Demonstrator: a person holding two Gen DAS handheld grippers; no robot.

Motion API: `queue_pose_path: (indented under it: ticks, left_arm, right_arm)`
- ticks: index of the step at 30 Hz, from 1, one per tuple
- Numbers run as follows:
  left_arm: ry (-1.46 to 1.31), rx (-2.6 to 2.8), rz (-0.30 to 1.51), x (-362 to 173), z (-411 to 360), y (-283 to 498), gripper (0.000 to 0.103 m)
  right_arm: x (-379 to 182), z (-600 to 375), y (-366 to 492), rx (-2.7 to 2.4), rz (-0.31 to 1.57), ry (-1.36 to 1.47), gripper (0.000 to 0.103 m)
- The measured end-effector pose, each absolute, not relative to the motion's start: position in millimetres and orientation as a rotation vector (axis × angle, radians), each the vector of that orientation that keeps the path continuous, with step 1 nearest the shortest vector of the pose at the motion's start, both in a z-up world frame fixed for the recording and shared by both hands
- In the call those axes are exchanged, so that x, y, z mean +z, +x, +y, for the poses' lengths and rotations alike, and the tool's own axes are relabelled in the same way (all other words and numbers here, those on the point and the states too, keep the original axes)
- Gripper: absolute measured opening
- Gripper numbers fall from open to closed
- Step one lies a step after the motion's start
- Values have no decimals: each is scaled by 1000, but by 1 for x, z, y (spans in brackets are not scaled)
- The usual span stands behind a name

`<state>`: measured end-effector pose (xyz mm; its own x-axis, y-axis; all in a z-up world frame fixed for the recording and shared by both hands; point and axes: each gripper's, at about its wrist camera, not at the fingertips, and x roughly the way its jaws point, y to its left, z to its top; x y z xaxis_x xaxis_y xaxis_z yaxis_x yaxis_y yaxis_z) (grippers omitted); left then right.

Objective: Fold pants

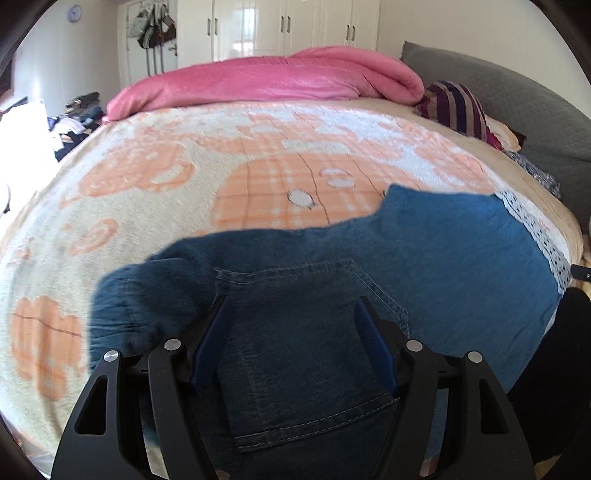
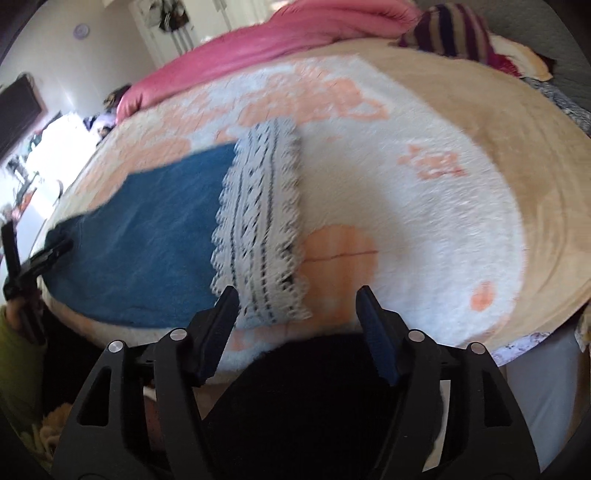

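Blue denim pants [image 1: 424, 251] with a white lace hem [image 1: 532, 229] lie on the bed near its front edge. My left gripper [image 1: 291, 306] is open, its jaws spread over the dark waist end with the back pocket [image 1: 306, 350]. In the right wrist view the pants [image 2: 147, 229] stretch to the left and the lace hem [image 2: 262, 229] lies just ahead of my right gripper [image 2: 295, 295], which is open and empty above the bed's edge. The left gripper [image 2: 44, 254] shows at the far left of that view.
The bed carries a cream and orange patterned blanket [image 1: 184, 184]. A pink duvet [image 1: 273, 77] lies bunched at the far side, with a striped pillow [image 1: 458, 107] and grey headboard [image 1: 517, 96] to the right. White wardrobes [image 1: 280, 26] stand behind. A clothes pile [image 1: 77, 122] sits at the left.
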<state>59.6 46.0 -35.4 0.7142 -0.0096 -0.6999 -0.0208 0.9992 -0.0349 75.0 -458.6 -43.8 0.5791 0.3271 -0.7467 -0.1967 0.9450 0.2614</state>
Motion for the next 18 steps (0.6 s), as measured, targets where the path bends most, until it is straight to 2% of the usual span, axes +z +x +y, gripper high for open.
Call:
queue_pose_path:
  ticks: [3, 7, 10, 14, 16, 18]
  left_arm:
    - [-56, 30, 742, -21, 47, 49, 74]
    - [-80, -6, 716, -10, 32, 41, 90]
    - [-66, -87, 730, -14, 1, 46, 91]
    - [92, -129, 726, -23, -44, 56, 95]
    - [151, -83, 761, -36, -46, 68, 95]
    - [141, -24, 824, -53, -31, 78, 96]
  right_arm:
    - [-30, -459, 71, 285, 839, 155, 67]
    - [-19, -415, 75, 398, 793, 110, 72]
    - [-22, -355, 82, 529, 812, 6, 76]
    - [-29, -281, 89, 620, 828, -185, 77]
    - [-34, -258, 97, 608, 833, -267, 81]
    - [-39, -249, 109, 578, 847, -307, 82]
